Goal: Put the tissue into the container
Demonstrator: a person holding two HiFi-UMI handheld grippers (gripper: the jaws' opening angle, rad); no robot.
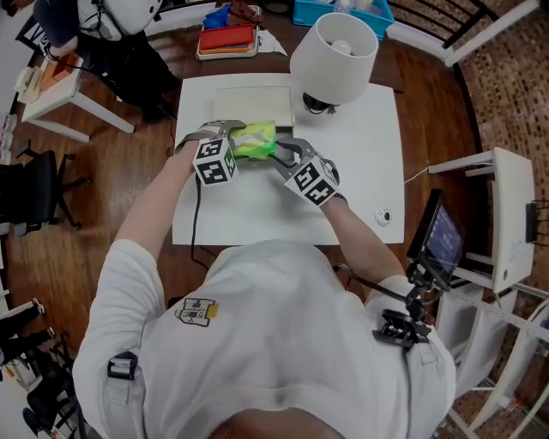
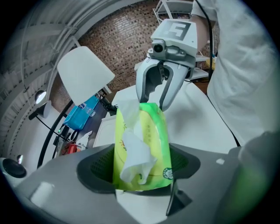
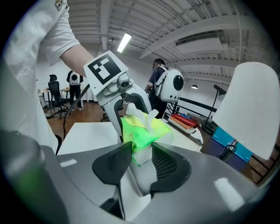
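A green tissue pack (image 1: 254, 140) with a white tissue sticking out of it hangs just above the white table (image 1: 257, 206), held between both grippers. My left gripper (image 1: 233, 137) is shut across the pack's body (image 2: 142, 144), which fills the space between its jaws. My right gripper (image 1: 279, 153) pinches the crimped end of the pack (image 3: 142, 131) from the opposite side, its pads pressing on the green wrapper. A flat cream container (image 1: 253, 105) lies on the table just behind the pack.
A white lamp (image 1: 334, 51) stands at the table's far right. A small round object (image 1: 383, 216) lies near the right edge. A red tray (image 1: 227, 39) and a blue bin (image 1: 343, 10) sit beyond the table, and a screen on a stand (image 1: 439, 236) is to the right.
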